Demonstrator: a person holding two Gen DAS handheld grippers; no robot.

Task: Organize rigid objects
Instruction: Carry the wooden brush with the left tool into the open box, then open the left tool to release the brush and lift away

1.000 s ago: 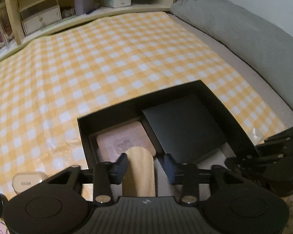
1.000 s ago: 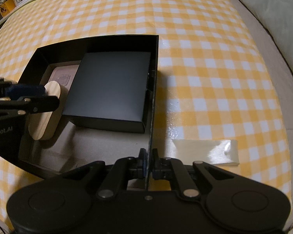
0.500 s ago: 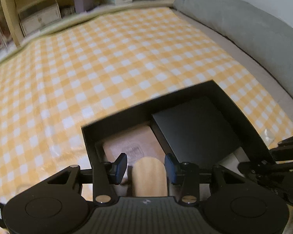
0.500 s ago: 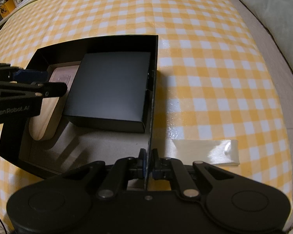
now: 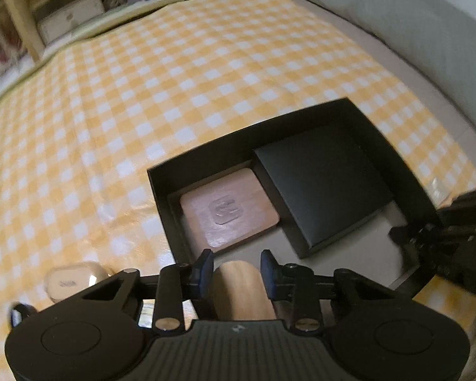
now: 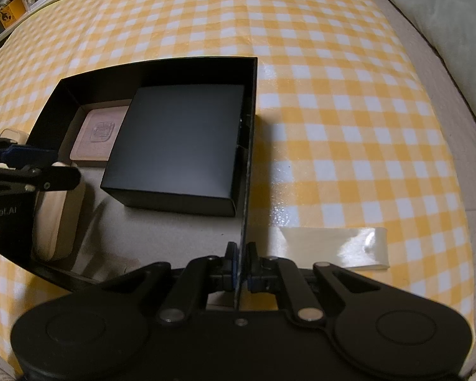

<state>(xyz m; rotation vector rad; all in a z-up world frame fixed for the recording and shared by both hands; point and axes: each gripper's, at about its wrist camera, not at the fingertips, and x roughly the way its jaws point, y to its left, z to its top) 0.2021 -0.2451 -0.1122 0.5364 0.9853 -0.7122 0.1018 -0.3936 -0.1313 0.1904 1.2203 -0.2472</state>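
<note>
The open black box (image 6: 255,101) sits on the yellow-and-white checked cloth (image 6: 349,127) covering the table.

Box contents:
- A flat black case (image 6: 177,146) lies against the right wall.
- A pinkish square block (image 5: 228,211) with an embossed mark lies flat to its left, near the far wall.
- A rounded wooden piece (image 5: 242,289) lies along the left wall, near the front.

Left hand-held gripper (image 5: 237,268): its jaws straddle the wooden piece and are closing on it. A narrow gap shows on each side, so the pads are not yet pressing.

Right hand-held gripper (image 6: 240,265): its jaws are clamped on the thin right wall of the box, near the front corner.

Outside the box:
- A small cream earbud case (image 5: 71,281) rests on the cloth to the left.
- A strip of glossy tape (image 6: 336,247) lies on the cloth to the right.
</note>
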